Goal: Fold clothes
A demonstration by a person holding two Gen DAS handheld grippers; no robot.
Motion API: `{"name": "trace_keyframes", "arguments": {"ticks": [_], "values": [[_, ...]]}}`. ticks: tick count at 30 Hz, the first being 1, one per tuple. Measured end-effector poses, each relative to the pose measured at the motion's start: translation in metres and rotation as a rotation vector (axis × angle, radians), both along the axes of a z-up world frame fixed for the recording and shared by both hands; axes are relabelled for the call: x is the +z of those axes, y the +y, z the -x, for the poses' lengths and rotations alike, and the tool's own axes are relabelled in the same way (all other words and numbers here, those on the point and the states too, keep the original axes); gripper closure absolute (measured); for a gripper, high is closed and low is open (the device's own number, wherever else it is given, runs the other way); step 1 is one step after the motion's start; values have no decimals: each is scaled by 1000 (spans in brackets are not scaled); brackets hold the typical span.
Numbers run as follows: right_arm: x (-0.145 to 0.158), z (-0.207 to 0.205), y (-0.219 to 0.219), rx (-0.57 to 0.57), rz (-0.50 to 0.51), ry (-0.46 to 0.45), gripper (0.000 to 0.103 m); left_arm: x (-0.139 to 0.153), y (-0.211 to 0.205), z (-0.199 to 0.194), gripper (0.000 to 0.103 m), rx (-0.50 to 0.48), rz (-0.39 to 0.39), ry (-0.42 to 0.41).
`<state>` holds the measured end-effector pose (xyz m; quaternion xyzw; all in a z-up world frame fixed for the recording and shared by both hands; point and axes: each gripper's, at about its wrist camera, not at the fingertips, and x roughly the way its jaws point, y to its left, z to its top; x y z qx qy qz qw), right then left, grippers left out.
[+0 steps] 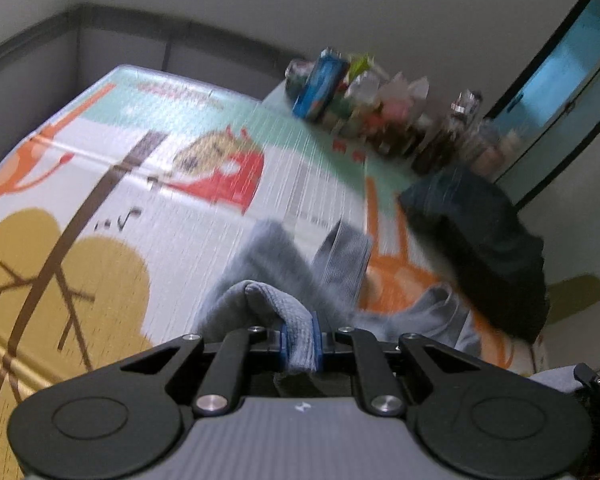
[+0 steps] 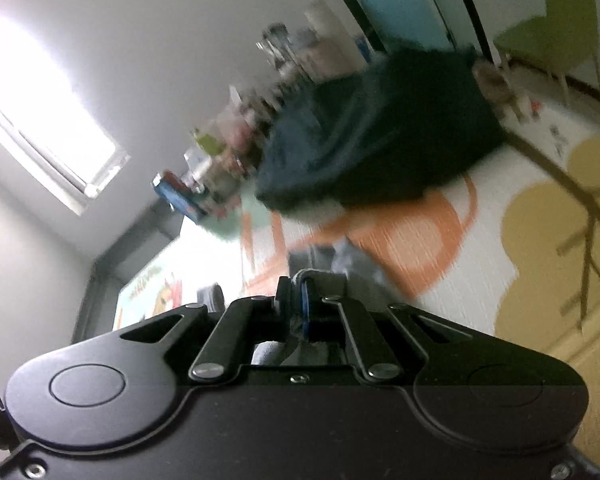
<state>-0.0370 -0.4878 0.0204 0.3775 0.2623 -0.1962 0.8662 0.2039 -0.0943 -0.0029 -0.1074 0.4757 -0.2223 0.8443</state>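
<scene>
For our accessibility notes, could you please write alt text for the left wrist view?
The left gripper is shut on a fold of a grey garment that trails away over a colourful cartoon play mat. A heap of dark clothing lies on the mat to the right, with blurred bottles and packets along the far edge.

Cartoon play mat, blurred jars and bottles — green chair

Motion blur, blown-out window glare
</scene>
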Motion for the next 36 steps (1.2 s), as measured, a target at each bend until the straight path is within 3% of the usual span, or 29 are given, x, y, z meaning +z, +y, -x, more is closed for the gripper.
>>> {"name": "trace_keyframes", "arguments": {"ticks": [5,9,16,20,24,27,28,30,32,36], "values": [[13,-35,-20,-21,42,-32,99,10,-4,-25,90,27,41,-33],[3,-70,-39,-40,55,-14,99,1,-7,-53,90,52,58,-6],[-40,-126,-61,-37,33,80,99,-45,-28,-92,85,74,-44,89],[-66,-149,-70,-48,9,143,90,-66,-37,-106,83,88,-108,136],[-69,-149,-75,-77,27,143,86,-68,-37,-112,81,101,-98,156],[-58,-145,-73,-52,57,121,79,-66,-30,-116,70,145,-42,195],[-55,-145,-69,-34,72,120,78,-64,-25,-116,55,183,-26,193],[-48,-143,-62,2,99,119,78,-53,-17,-114,39,245,-32,135],[-43,-141,-54,35,123,119,77,-42,-10,-112,38,277,-44,77],[-45,-138,-42,85,99,153,77,-36,-12,-106,38,203,-58,90]]}}
